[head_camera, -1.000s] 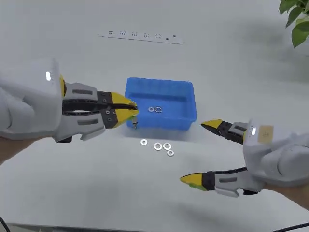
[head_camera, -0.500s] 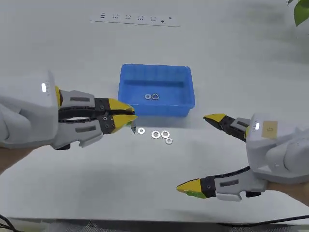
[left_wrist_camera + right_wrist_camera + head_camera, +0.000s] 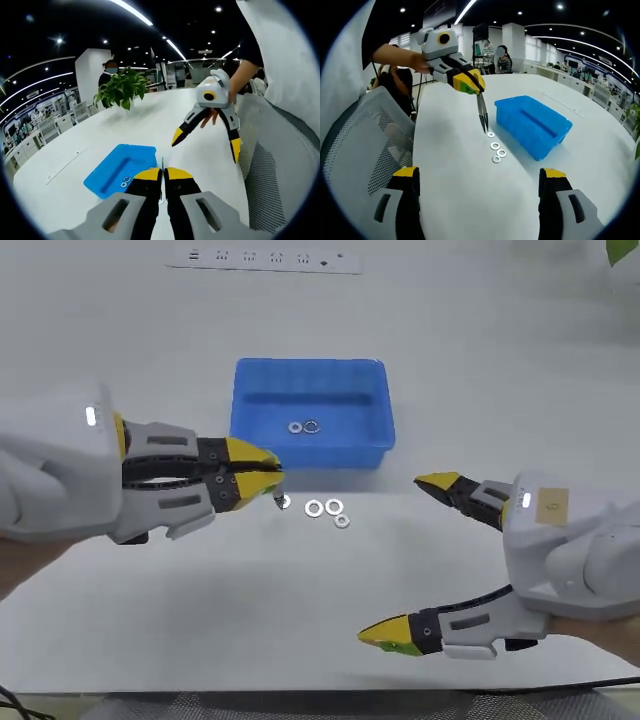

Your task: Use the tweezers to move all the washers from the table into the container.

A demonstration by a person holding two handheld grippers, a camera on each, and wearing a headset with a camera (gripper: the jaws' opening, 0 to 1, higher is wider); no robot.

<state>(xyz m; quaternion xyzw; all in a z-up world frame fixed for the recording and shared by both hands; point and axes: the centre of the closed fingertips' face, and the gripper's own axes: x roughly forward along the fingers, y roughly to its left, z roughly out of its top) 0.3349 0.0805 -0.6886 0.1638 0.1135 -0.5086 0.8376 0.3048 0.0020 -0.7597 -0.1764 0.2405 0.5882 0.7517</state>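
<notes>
A: Where do the washers lie at this moment?

B: Four washers [image 3: 314, 508] lie on the white table [image 3: 200, 620], in a short row just below the blue container [image 3: 310, 453], near the middle of the head view; two more lie inside the container, close together near its middle.

A: And the tweezers?

B: The tweezers [image 3: 483, 112] are clamped in the left gripper [image 3: 272, 472]; its yellow-tipped jaws are pressed together on them. In the right gripper view they hang down from that gripper in the upper left part of the frame; their points are just beside the nearest washer of the row; whether they touch it, I cannot tell.

A: What about the right gripper?

B: The right gripper [image 3: 402, 558] is at the lower right of the head view; its jaws are spread wide and grasp nothing; it stays apart from the washers and from the container.

A: Is there something else around?

B: A white power strip [image 3: 265, 258] lies at the top edge of the head view, well apart from the container; a green plant [image 3: 121, 89] shows at the upper left of the left gripper view, beyond the container; a grey mesh chair [image 3: 375, 145] is at the left of the right gripper view, beside the table.
</notes>
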